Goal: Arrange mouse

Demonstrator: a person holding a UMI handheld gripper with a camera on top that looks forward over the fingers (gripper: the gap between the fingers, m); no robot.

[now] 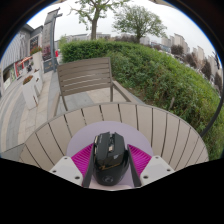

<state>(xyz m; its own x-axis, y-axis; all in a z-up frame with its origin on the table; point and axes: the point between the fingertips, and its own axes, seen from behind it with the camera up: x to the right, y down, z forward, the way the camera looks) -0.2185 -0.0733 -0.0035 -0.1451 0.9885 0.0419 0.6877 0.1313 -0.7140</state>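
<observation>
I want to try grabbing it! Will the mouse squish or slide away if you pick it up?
Probably not squishy: the mouse looks like hard plastic. Its rounded, shiny sides might slip against the fingers. Sitting flat on the slatted table, it shouldn't roll.

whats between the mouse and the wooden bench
In the gripper view, only bare slats of the round table run from the mouse, which sits between the open claw fingers, to its far edge; bench beyond.

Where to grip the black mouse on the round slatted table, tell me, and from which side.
Grip the black mouse across its two long flanks, coming from its rear end. It lies flat on the slatted table, lengthwise between the open fingers, a pink pad beside each flank, so closing should pinch its narrow width. The domed top looks too rounded to pinch securely.
</observation>
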